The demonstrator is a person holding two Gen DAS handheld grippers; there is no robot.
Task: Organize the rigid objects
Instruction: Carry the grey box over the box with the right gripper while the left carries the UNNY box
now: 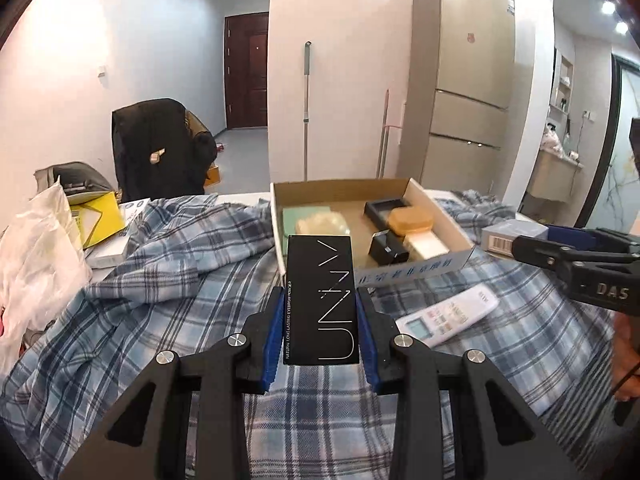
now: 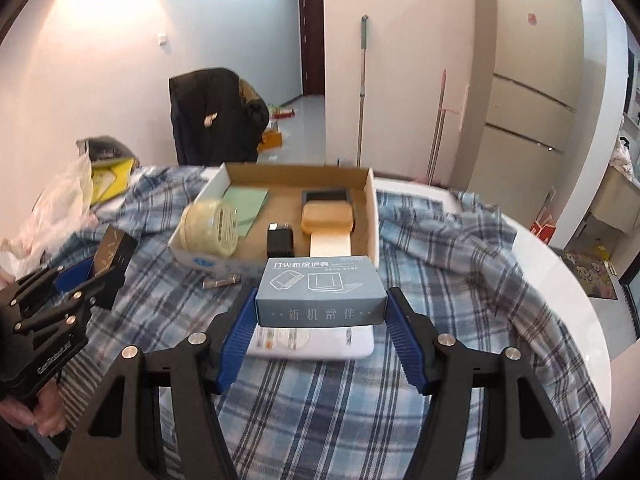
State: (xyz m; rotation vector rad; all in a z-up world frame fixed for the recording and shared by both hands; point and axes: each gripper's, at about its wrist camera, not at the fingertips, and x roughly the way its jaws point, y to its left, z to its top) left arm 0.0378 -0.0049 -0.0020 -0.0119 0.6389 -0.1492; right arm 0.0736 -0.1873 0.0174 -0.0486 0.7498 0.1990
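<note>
a blue plaid cloth (image 2: 460, 280) covers the white table (image 2: 568, 280), a fridge (image 1: 468, 80) upper right. the left tool (image 1: 320, 320) grips a black carton (image 1: 320, 300), the right tool (image 2: 320, 312) a grey box (image 2: 320, 296), both low centre before the cardboard tray (image 2: 370, 204). a remote (image 2: 320, 344) lies half hidden under the grey box.

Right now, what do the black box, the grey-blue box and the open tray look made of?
Black box: printed paperboard with a smooth matte look, sharp folded edges, white lettering.
Grey-blue box: thin card, matte print, creased corners.
Open tray: cardboard, raw brown inside, white-coated outside with blue print; whether it is corrugated cannot be told.
</note>
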